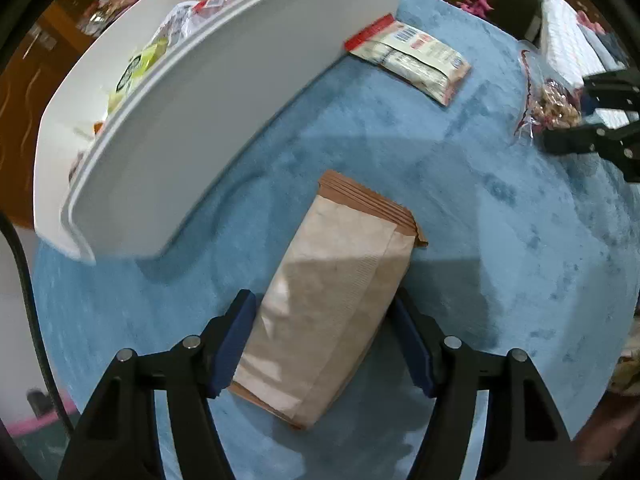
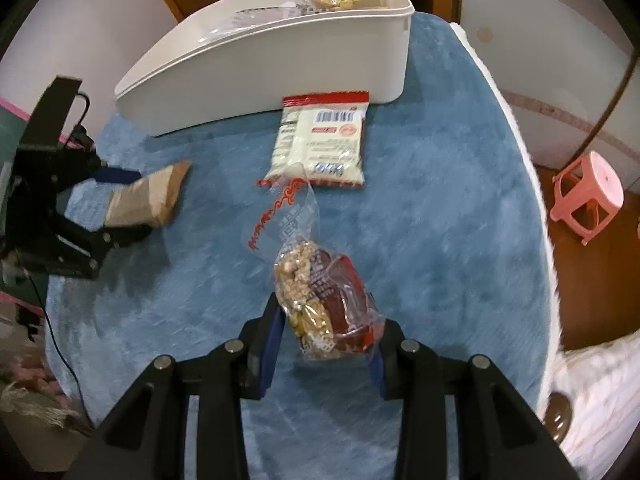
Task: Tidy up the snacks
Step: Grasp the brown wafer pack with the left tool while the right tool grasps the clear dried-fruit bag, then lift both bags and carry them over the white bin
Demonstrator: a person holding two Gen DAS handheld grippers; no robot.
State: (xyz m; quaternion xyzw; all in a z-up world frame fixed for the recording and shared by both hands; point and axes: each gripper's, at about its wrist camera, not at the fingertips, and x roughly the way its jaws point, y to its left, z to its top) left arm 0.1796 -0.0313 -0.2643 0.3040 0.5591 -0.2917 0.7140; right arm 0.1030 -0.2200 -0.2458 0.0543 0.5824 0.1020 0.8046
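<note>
My left gripper (image 1: pixel 324 344) is shut on a brown paper snack bag (image 1: pixel 332 304), held just above the blue rug; it also shows in the right wrist view (image 2: pixel 148 196). My right gripper (image 2: pixel 326 328) is shut on a clear bag of nuts (image 2: pixel 320 300) with red print, also seen far right in the left wrist view (image 1: pixel 556 108). A white bin (image 1: pixel 224 120) (image 2: pixel 280 52) stands at the back and holds several snack packs. A white packet with a red top (image 1: pixel 412 60) (image 2: pixel 320 144) lies on the rug beside the bin.
A blue rug (image 2: pixel 440 220) covers the round surface, edged in white at the right. A pink stool (image 2: pixel 588 196) stands on the floor to the right. A cable (image 2: pixel 60 340) hangs at the left edge.
</note>
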